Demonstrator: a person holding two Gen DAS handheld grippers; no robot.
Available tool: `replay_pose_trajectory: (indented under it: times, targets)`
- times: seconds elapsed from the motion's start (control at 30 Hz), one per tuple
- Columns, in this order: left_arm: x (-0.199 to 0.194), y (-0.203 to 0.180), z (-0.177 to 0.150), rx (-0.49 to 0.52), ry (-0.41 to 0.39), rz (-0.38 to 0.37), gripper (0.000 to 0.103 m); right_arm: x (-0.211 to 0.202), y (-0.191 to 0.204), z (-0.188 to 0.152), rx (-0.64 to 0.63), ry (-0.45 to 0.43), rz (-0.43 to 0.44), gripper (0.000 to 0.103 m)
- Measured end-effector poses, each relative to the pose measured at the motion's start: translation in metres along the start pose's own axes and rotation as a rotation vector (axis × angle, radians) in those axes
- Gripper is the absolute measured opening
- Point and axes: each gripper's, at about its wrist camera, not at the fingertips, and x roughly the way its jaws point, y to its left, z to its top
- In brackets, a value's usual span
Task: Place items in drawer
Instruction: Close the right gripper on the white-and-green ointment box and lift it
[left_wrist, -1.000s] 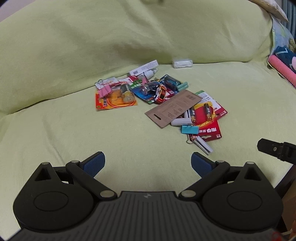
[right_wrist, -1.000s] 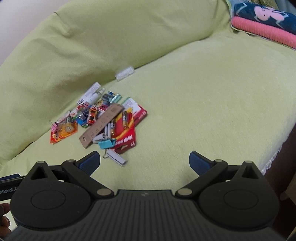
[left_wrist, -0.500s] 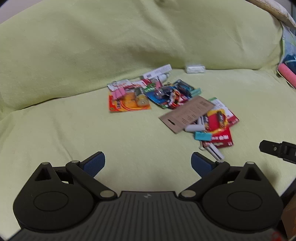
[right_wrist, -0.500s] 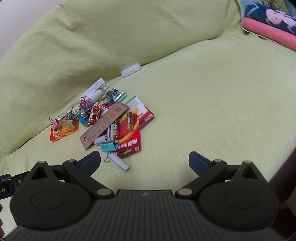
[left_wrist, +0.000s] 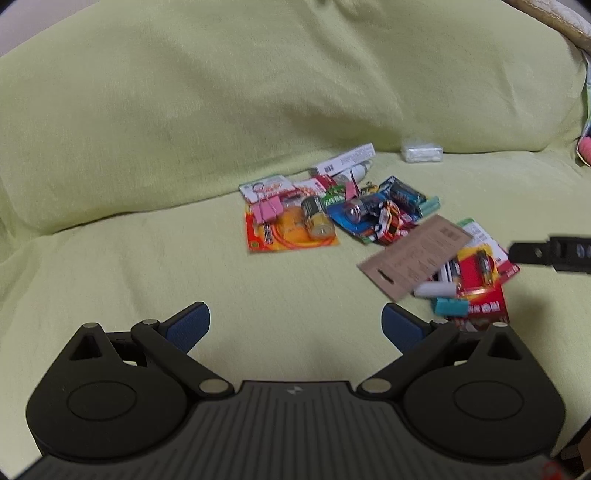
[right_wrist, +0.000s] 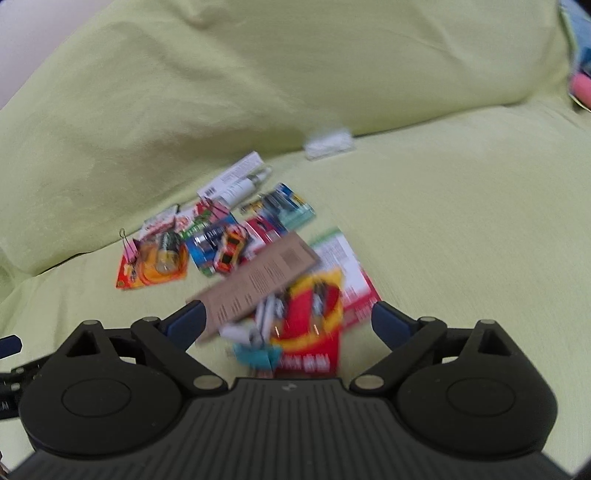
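Broadly, a yellow-green sofa cover (left_wrist: 155, 147) fills both views, its back cushion rising behind a flat seat, and the seat fabric lies bare on every side of a small heap of items. To the left of the heap and in front of it the cloth is unoccupied, and so is the wide stretch of seat to its right in the right wrist view. No drawer shows in either view.

Next in size are the two tools. The left gripper (left_wrist: 295, 325) hangs above bare cloth with its blue-padded fingers (left_wrist: 188, 325) spread wide, holding nothing and touching nothing; the heap lies ahead of it and to its right. The right gripper (right_wrist: 286, 325) is likewise spread wide and empty, held low over the near end of the heap, so that the cards sit between its fingers in the picture; that view is blurred, and whether a pad touches anything cannot be told. Part of it shows as a black bar at the right edge of the left wrist view.

Within the heap, a brown card (left_wrist: 413, 258) lies slantwise over a red battery pack (left_wrist: 476, 273). Beyond them are a blue blister pack (left_wrist: 365, 218) and an orange blister pack (left_wrist: 291, 229) with pink binder clips (left_wrist: 267, 212). A teal clip (left_wrist: 448, 306) sits at the near edge. A small white packet (left_wrist: 422, 154) lies apart by the cushion crease.
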Motion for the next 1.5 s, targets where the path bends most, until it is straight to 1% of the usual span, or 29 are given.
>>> replay_pose_trajectory:
  times: [0.2, 0.27, 0.3, 0.37, 0.4, 0.47, 0.57, 0.7, 0.83, 0.87, 0.97, 1.1, 1.17, 1.33, 1.4, 1.43, 1.47, 1.5]
  targets:
    - [0.027, 0.009, 0.022, 0.017, -0.025, -0.017, 0.101, 0.045, 0.005, 0.047, -0.017, 0.055, 0.063, 0.090]
    - [0.036, 0.012, 0.028, 0.016, -0.029, -0.018, 0.101, 0.062, 0.007, 0.059, -0.020, 0.072, 0.082, 0.084]
    - [0.042, 0.014, 0.031, 0.015, -0.030, -0.018, 0.100, 0.070, 0.008, 0.065, -0.022, 0.080, 0.092, 0.082]
    - [0.051, 0.016, 0.036, 0.019, -0.034, -0.024, 0.100, 0.088, 0.009, 0.074, -0.017, 0.104, 0.111, 0.074]
    - [0.056, 0.017, 0.039, 0.022, -0.037, -0.024, 0.100, 0.097, 0.010, 0.079, -0.014, 0.117, 0.119, 0.073]
    - [0.064, 0.018, 0.042, 0.032, -0.048, -0.015, 0.100, 0.117, 0.012, 0.089, -0.003, 0.141, 0.144, 0.062]
    - [0.075, 0.022, 0.047, 0.040, -0.055, -0.007, 0.100, 0.150, 0.011, 0.104, 0.034, 0.182, 0.186, 0.061]
    - [0.090, 0.029, 0.053, 0.039, -0.063, 0.012, 0.101, 0.195, 0.010, 0.124, 0.126, 0.247, 0.215, 0.061]
    - [0.102, 0.034, 0.055, 0.039, -0.066, 0.030, 0.101, 0.234, 0.010, 0.136, 0.225, 0.289, 0.243, 0.061]
    - [0.105, 0.036, 0.056, 0.038, -0.065, 0.033, 0.101, 0.241, 0.011, 0.139, 0.234, 0.291, 0.243, 0.061]
    - [0.111, 0.045, 0.060, 0.033, -0.066, 0.042, 0.101, 0.253, 0.016, 0.147, 0.237, 0.257, 0.238, 0.061]
    - [0.116, 0.054, 0.061, 0.023, -0.069, 0.068, 0.101, 0.266, 0.015, 0.159, 0.306, 0.201, 0.227, 0.061]
    - [0.116, 0.058, 0.060, 0.019, -0.070, 0.079, 0.101, 0.273, 0.014, 0.162, 0.346, 0.187, 0.225, 0.061]
    - [0.118, 0.064, 0.058, 0.025, -0.067, 0.095, 0.101, 0.291, 0.021, 0.163, 0.404, 0.141, 0.148, 0.061]
    - [0.119, 0.066, 0.057, 0.032, -0.064, 0.101, 0.101, 0.298, 0.022, 0.164, 0.441, 0.145, 0.132, 0.060]
    - [0.120, 0.067, 0.056, 0.034, -0.062, 0.105, 0.101, 0.300, 0.021, 0.163, 0.454, 0.150, 0.136, 0.052]
    - [0.120, 0.068, 0.055, 0.036, -0.060, 0.108, 0.101, 0.303, 0.021, 0.162, 0.468, 0.154, 0.141, 0.041]
    - [0.120, 0.068, 0.054, 0.035, -0.057, 0.111, 0.101, 0.304, 0.021, 0.162, 0.470, 0.163, 0.145, 0.036]
